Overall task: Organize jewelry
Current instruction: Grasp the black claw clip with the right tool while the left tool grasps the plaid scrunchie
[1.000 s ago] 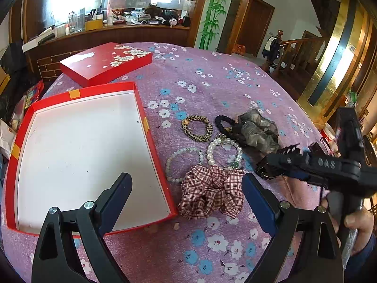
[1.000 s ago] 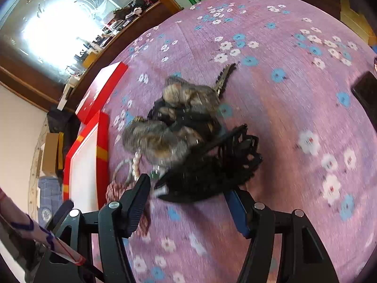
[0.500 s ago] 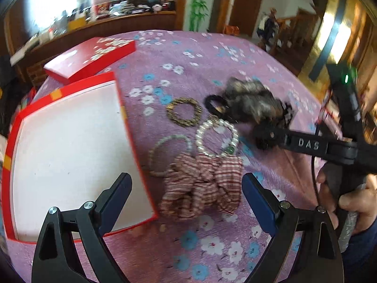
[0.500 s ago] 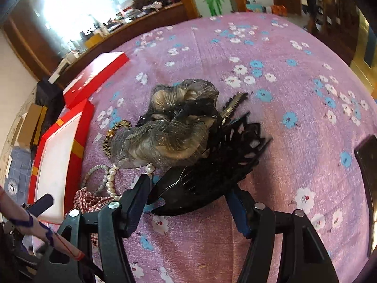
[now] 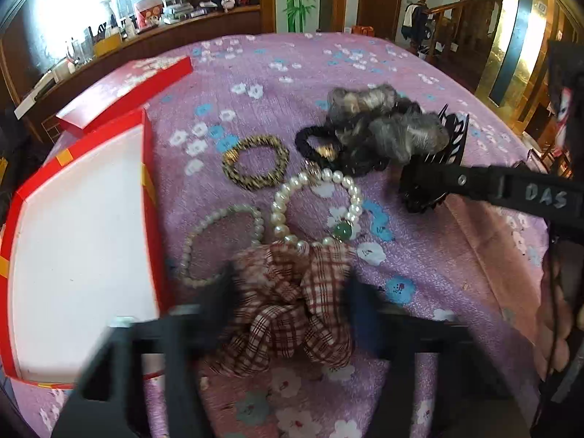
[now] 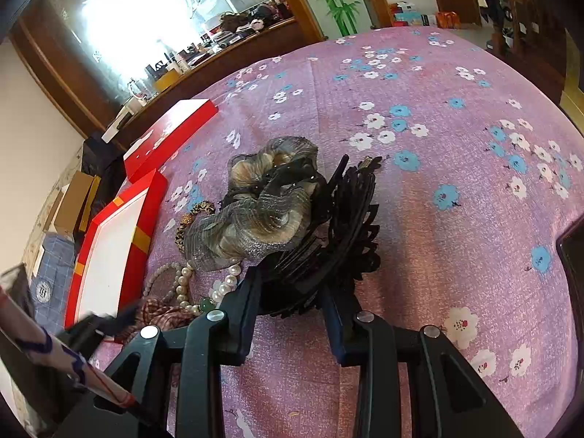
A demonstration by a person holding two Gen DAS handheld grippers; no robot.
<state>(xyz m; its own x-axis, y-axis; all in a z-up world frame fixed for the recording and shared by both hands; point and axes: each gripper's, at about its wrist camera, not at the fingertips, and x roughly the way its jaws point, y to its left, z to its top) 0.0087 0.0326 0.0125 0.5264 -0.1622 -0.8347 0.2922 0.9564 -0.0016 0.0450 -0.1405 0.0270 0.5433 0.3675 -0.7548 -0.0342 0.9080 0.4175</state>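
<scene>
My left gripper has closed in, pinching plaid scrunchie | right gripper clamps black claw clip | arm marked "DAS"

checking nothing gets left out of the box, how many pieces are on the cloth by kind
Bead bracelets: 3: pearl with green bead, pale bead, leopard-pattern bead
Scrunchies: 2: plaid, grey
Black hair ties: 1
Black claw clips: 1
Total: 7, none yet in the red box
</scene>
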